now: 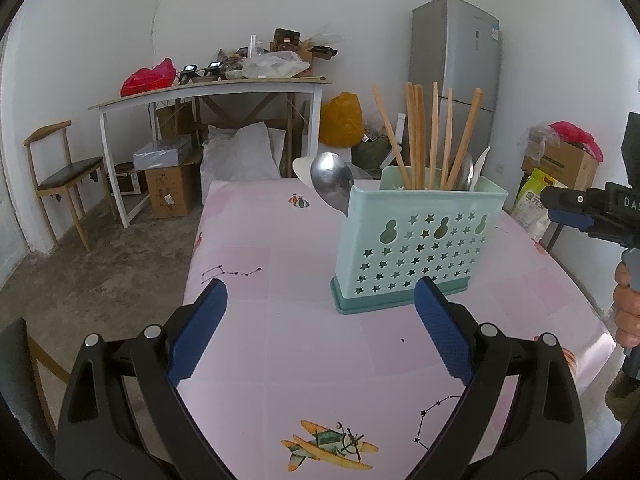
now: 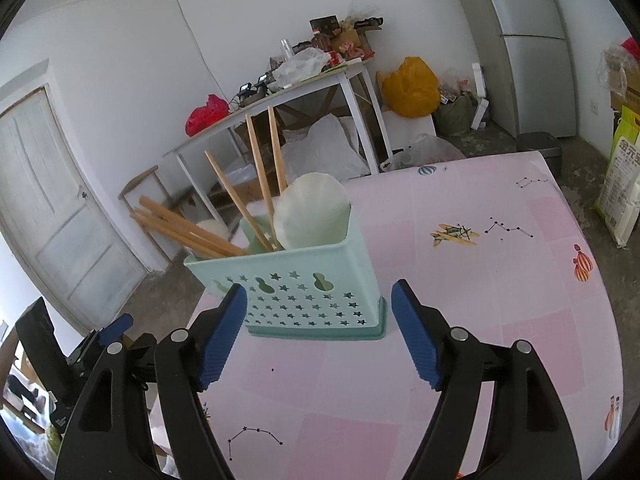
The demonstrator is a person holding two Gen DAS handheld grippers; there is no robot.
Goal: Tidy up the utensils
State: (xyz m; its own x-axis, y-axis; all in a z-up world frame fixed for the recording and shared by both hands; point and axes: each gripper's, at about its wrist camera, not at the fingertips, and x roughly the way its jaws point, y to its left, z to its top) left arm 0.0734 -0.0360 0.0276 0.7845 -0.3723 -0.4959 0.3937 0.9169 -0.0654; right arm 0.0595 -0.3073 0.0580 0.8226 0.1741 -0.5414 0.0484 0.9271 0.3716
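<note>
My left claw point(image 1: 320, 332) and right claw point(image 2: 318, 330) gape wide, empty, before the star-perforated mint plastic caddy point(image 1: 416, 240) bristling with wooden chopsticks point(image 1: 416, 136) on the glossy pink tabletop point(image 1: 304, 360).

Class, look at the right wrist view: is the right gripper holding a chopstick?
No: the right gripper stands open and empty, while the chopsticks stand in the green holder.
</note>
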